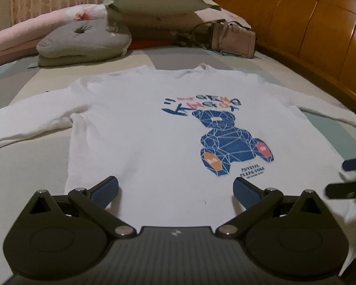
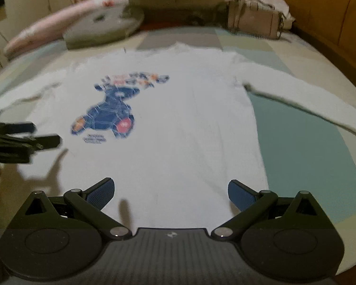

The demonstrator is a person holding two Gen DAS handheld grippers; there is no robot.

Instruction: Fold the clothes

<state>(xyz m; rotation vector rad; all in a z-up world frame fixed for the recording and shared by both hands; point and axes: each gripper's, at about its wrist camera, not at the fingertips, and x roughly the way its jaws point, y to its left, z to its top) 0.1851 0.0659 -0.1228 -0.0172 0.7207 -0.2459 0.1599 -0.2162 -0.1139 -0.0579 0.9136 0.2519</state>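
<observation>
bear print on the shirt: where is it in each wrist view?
Left wrist: bear print sits right of centre, above the right finger of the left tool.
Right wrist: bear print sits left of centre, blurred, beyond the right tool.
Shared landmark: the grey cushion, upper left in both.

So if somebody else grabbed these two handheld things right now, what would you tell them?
Left gripper: fingers open, empty, over the hem of the white long-sleeved shirt.
Right gripper: open, empty, also at the hem.
The shirt lies flat on the bed, print side up, both sleeves spread outward.
Done: shirt laid out.
Left: every fold; probably bring the sleeves in first, then fold the body.
</observation>
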